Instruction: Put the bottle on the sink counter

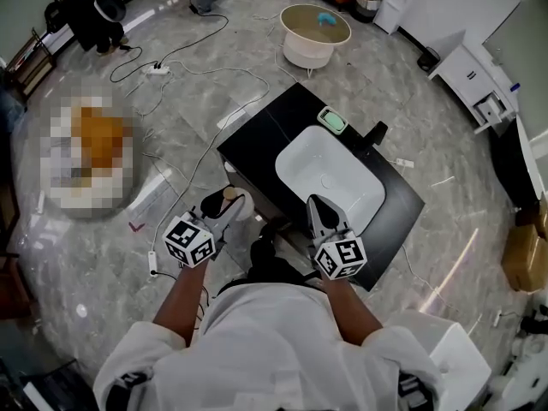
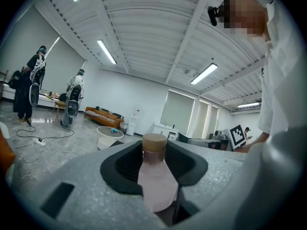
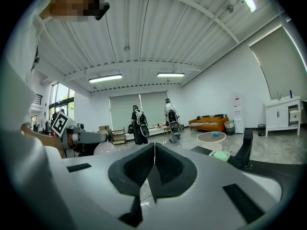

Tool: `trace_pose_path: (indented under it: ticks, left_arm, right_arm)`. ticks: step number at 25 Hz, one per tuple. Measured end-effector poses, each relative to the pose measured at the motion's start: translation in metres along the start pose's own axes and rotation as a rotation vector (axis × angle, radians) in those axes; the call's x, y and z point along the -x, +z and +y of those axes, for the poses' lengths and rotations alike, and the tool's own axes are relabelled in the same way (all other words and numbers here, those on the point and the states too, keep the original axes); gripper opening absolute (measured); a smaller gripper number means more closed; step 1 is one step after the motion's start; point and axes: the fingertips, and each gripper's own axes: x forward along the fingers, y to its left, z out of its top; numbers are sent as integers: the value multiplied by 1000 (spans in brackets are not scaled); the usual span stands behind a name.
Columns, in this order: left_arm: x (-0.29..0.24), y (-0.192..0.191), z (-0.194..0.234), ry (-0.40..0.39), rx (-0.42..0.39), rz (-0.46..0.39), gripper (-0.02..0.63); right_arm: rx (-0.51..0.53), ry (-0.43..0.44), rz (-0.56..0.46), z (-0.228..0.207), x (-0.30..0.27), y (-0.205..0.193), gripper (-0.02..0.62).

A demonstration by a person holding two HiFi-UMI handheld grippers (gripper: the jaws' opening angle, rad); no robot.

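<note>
No word, number or brand can be read anywhere. The only printed signs are black-and-white square markers, patterns without letters, on the cube point(image 1: 189, 241) of the left tool point(image 1: 224, 202) and the cube point(image 1: 340, 258) of the right tool point(image 1: 318, 208).

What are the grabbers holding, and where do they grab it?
The left gripper holds the bottle by its shoulder, just under the cap. The right gripper is shut, empty.

Bright, even light from ceiling strip lights point(image 2: 205, 74), fisheye edge distortion, glossy floor point(image 1: 154, 229) glare
</note>
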Motion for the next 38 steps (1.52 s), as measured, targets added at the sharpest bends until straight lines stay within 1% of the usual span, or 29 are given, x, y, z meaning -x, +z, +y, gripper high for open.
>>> trace_pose_path:
  ticks: [4, 8, 14, 18, 23, 27, 31, 34, 38]
  left_arm:
    - [-36, 16, 27, -15, -17, 8, 150]
    - [-77, 36, 62, -30, -27, 17, 150]
    - [-144, 46, 104, -54, -48, 71, 150]
    - [-184, 48, 129, -46, -60, 75, 150]
    - [-233, 53, 150, -73, -80, 96, 150]
    - [-271, 49, 168, -106, -120, 120, 150]
    - [-312, 47, 188, -190, -165, 141, 150]
    - [-341, 45, 207, -239, -182, 147, 150]
    - [-378, 40, 220, -318, -211, 152, 150]
  right_arm:
    - [-16, -11, 2, -23, -31, 1, 15]
    - [-10, -13, -16, -49, -74, 14, 15]
    - [93, -40, -34, -88, -121, 33, 15]
    - [62, -63, -29, -118, -148, 30, 15]
    - [58, -94, -30, -143, -171, 37, 15]
    - [35, -153, -45, -165, -185, 44, 15]
    - [21, -236, -22, -184, -201, 33, 15]
    - [4, -310, 3, -197, -215, 23, 15]
    - [-24, -406, 8, -216, -233, 21, 15]
